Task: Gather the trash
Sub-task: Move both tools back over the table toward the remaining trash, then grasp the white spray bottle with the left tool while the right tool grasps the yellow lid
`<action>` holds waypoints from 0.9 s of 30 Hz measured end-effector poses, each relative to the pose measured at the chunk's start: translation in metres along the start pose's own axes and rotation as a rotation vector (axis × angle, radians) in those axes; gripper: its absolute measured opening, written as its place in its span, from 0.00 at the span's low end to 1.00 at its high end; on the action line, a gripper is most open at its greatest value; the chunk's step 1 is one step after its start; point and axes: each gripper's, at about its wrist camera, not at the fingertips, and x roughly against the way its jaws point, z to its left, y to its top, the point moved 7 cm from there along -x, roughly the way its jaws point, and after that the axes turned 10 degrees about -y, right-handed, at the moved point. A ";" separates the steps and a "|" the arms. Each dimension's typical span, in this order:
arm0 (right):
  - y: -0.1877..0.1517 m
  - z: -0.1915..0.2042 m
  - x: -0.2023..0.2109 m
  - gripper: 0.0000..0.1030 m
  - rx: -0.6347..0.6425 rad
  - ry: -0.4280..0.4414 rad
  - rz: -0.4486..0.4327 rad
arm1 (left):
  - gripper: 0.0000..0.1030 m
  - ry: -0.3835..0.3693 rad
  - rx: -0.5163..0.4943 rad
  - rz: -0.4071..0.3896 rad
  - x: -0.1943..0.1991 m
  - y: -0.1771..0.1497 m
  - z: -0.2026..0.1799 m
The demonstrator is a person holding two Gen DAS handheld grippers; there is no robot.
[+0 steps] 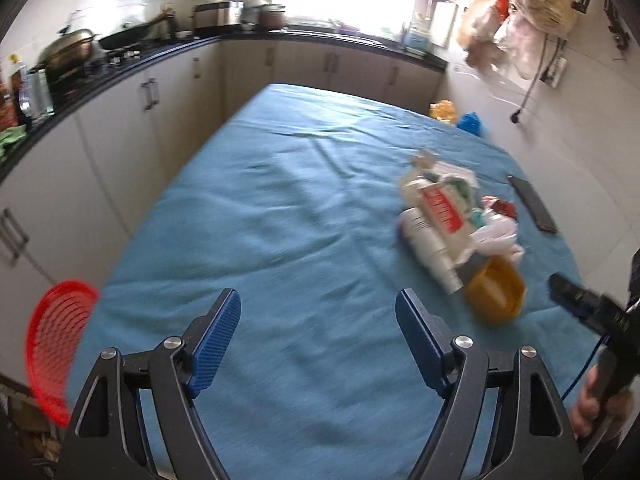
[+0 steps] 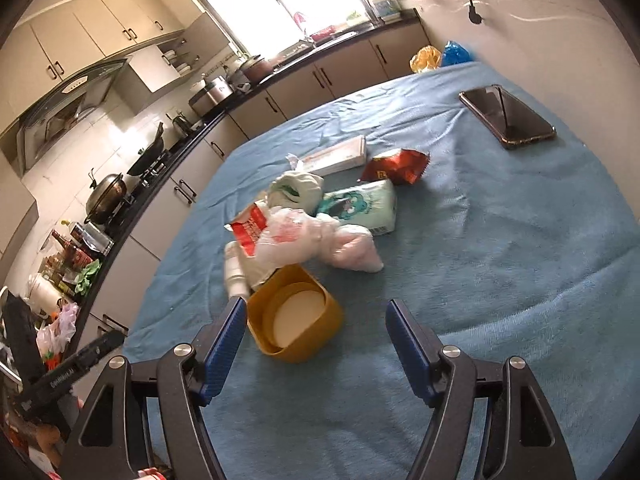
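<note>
Right wrist view: we've got the right tool [image 2: 316, 344] wide open, empty, lined up near the yellow tub [image 2: 296, 316]; left tool [image 1: 318, 340] open too, holding nothing.

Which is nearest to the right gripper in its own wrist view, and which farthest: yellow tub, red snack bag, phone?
From the right gripper:
1. Yellow tub, just ahead, by the left finger.
2. Red snack bag, mid-table, beyond the trash pile.
3. Phone, far right, near the table edge.
</note>
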 end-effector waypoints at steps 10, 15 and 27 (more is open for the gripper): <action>-0.006 0.004 -0.031 0.74 -0.003 -0.017 0.057 | 0.76 -0.129 0.033 0.156 -0.093 0.019 -0.045; -0.012 0.015 -0.042 0.70 0.036 -0.037 0.073 | 0.68 -0.136 0.004 0.208 -0.123 0.019 -0.065; -0.015 0.016 -0.053 0.31 0.047 -0.068 0.093 | 0.32 -0.069 -0.078 0.209 -0.136 0.012 -0.079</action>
